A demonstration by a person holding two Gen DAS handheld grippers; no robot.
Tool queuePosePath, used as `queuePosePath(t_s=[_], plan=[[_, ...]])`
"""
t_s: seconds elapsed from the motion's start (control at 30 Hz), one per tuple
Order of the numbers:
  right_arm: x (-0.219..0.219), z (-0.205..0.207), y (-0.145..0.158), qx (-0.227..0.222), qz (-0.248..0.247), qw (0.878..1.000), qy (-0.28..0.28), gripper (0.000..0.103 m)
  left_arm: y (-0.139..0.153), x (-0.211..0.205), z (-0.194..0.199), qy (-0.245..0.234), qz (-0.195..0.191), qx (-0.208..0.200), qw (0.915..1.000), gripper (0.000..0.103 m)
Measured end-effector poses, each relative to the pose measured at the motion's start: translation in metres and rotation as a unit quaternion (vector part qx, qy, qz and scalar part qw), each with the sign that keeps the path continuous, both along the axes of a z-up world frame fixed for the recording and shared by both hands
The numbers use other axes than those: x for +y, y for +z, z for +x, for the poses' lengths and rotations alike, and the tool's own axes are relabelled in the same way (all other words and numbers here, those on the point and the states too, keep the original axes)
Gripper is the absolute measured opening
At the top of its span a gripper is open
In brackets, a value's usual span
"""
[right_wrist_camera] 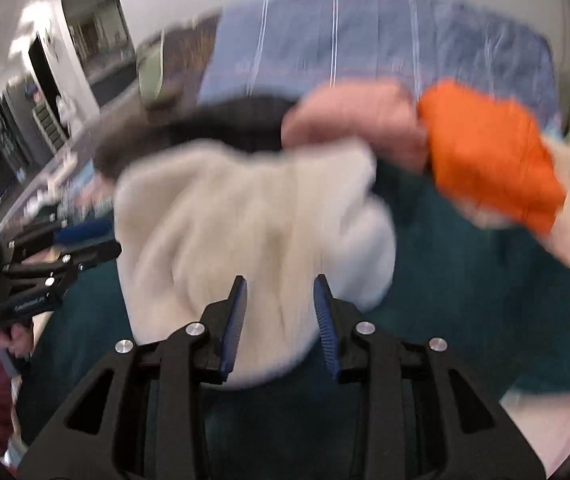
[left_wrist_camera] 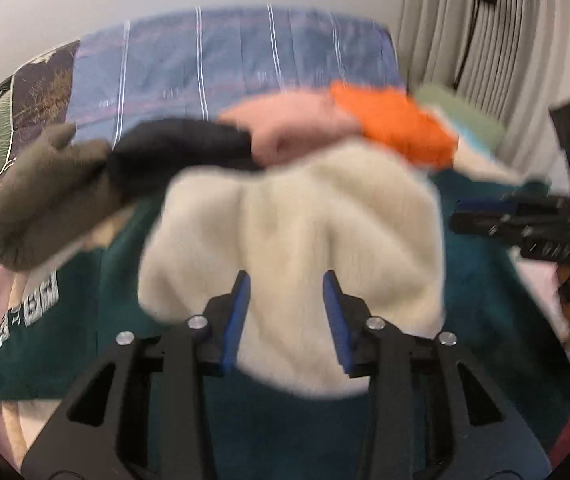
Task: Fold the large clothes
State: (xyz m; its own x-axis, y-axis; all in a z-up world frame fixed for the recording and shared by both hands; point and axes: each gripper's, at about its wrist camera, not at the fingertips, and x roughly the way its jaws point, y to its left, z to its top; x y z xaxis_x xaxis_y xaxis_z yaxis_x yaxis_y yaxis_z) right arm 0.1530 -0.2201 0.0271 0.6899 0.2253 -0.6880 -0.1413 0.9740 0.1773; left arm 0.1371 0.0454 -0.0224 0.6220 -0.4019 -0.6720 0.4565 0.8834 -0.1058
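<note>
Cream fleece garment, bunched into a soft rounded heap, lies on a dark teal garment spread beneath it. Left claw is released, its blue-padded fingers spread apart with the cream fleece directly ahead and between them, though contact cannot be told through the blur. Right claw is likewise released, its fingers apart around the near edge of the same cream heap. Behind the heap sits a row of folded clothes: an olive piece, a black one, a pink one and an orange one. A blue striped cover lies beyond them.
</note>
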Motion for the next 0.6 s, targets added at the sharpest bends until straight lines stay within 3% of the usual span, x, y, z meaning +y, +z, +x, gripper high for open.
queuePosePath(t_s=[0.07, 0.1, 0.17, 0.2, 0.23, 0.27, 0.47, 0.53, 0.6], plan=[[-0.002, 0.017, -0.001, -0.012, 0.033, 0.999, -0.004, 0.037, -0.002, -0.003, 0.010, 0.007, -0.031, 0.012, 0.9994, 0.035], [0.001, 0.027, -0.013, 0.005, 0.025, 1.000, -0.008, 0.039, -0.013, -0.008, 0.015, 0.007, -0.031, 0.030, 0.9991, 0.034], [0.013, 0.043, -0.048, 0.053, -0.053, 0.997, -0.033, 0.039, -0.057, -0.027, 0.022, 0.006, 0.039, 0.070, 0.9967, 0.035], [0.014, 0.049, -0.074, 0.086, -0.105, 0.989, -0.052, 0.040, -0.088, -0.037, 0.021, 0.002, 0.095, 0.077, 0.9925, 0.038], [0.010, 0.051, -0.102, 0.092, -0.102, 0.989, -0.049, 0.041, -0.101, -0.041, 0.017, -0.008, 0.105, 0.056, 0.9928, 0.038], [0.003, 0.045, -0.108, 0.057, -0.073, 0.995, -0.048, 0.042, -0.104, -0.039, 0.008, -0.008, 0.098, 0.016, 0.9951, 0.038], [-0.009, 0.035, -0.078, 0.075, -0.024, 0.995, -0.067, 0.043, -0.092, -0.035, 0.016, -0.002, 0.084, 0.028, 0.9961, 0.038], [-0.009, 0.028, -0.060, 0.050, 0.003, 0.997, -0.066, 0.043, -0.084, -0.030, 0.013, 0.003, 0.071, 0.031, 0.9970, 0.040], [-0.003, 0.026, -0.042, 0.004, -0.008, 0.998, -0.062, 0.046, -0.072, -0.027, 0.009, 0.011, 0.047, 0.038, 0.9981, 0.041]])
